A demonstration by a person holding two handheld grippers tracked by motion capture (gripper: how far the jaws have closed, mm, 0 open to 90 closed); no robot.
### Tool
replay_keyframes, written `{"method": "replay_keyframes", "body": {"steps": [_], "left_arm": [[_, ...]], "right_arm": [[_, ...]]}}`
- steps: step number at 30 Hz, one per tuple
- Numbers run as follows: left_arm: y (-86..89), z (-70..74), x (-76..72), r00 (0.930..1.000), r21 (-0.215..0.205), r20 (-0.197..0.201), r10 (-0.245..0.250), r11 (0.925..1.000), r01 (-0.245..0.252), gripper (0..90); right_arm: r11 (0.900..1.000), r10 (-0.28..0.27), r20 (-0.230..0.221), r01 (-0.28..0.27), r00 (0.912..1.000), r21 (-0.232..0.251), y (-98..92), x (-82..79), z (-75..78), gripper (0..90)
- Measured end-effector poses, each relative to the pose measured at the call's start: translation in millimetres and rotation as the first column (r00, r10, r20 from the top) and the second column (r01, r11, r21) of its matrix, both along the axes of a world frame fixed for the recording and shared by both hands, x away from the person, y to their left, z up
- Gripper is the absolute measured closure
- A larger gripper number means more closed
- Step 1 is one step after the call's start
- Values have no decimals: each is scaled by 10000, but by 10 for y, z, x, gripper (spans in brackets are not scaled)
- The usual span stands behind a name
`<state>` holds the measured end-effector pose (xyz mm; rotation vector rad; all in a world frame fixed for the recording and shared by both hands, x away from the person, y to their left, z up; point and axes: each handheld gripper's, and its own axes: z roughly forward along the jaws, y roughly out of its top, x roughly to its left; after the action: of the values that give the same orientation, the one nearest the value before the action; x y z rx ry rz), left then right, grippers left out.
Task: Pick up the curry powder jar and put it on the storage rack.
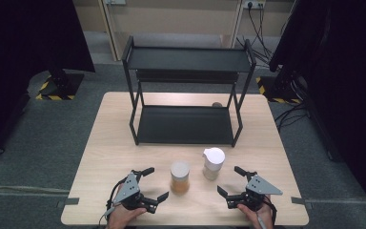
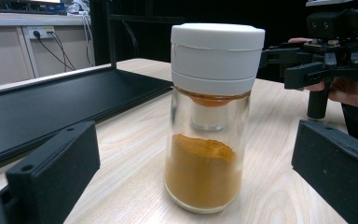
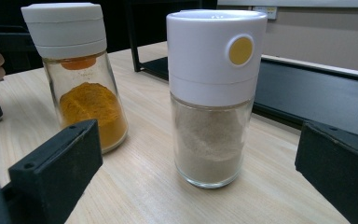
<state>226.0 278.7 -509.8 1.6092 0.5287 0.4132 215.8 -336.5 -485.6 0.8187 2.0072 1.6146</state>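
Observation:
Two glass spice jars with white lids stand upright on the wooden table. The jar of orange powder (image 1: 180,177) (image 2: 209,121) (image 3: 81,74) is nearer the middle; the jar of pale powder (image 1: 213,163) (image 3: 213,93), with a yellow dot on its lid, stands just right of it. My left gripper (image 1: 155,183) (image 2: 191,186) is open, jaws wide, facing the orange jar from its left without touching. On the right, my right gripper (image 1: 228,180) (image 3: 196,186) is open too, facing the pale jar, which stands ahead between the jaws, untouched.
A black two-tier metal rack (image 1: 186,125) (image 2: 51,102) (image 3: 317,88) stands at the table's far half, both shelves bare. A small round object (image 1: 217,104) lies behind its lower shelf. Cables and black stands (image 1: 59,86) are on the floor beyond.

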Motion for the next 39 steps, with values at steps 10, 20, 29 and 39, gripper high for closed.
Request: {"method": "replay_keyframes", "body": {"steps": [10, 20, 29, 39], "left_arm": [[2, 0, -4, 10000, -8, 14, 21, 10000, -21, 4], [2, 0, -11, 10000, -21, 32, 77, 10000, -77, 4], [-12, -10, -6, 10000, -108, -27, 24, 9999, -24, 4], [-48, 9, -22, 10000, -190, -10, 36, 9998, -36, 4]], "right_arm": [[10000, 15, 32, -14, 10000, -65, 9, -4, 0, 7], [10000, -65, 58, 65, 10000, -10, 12, -12, -7, 7], [9999, -101, 77, 101, 9999, 30, 11, -15, -13, 7], [9999, -78, 78, 78, 9999, 68, 17, -9, -21, 7]]}}
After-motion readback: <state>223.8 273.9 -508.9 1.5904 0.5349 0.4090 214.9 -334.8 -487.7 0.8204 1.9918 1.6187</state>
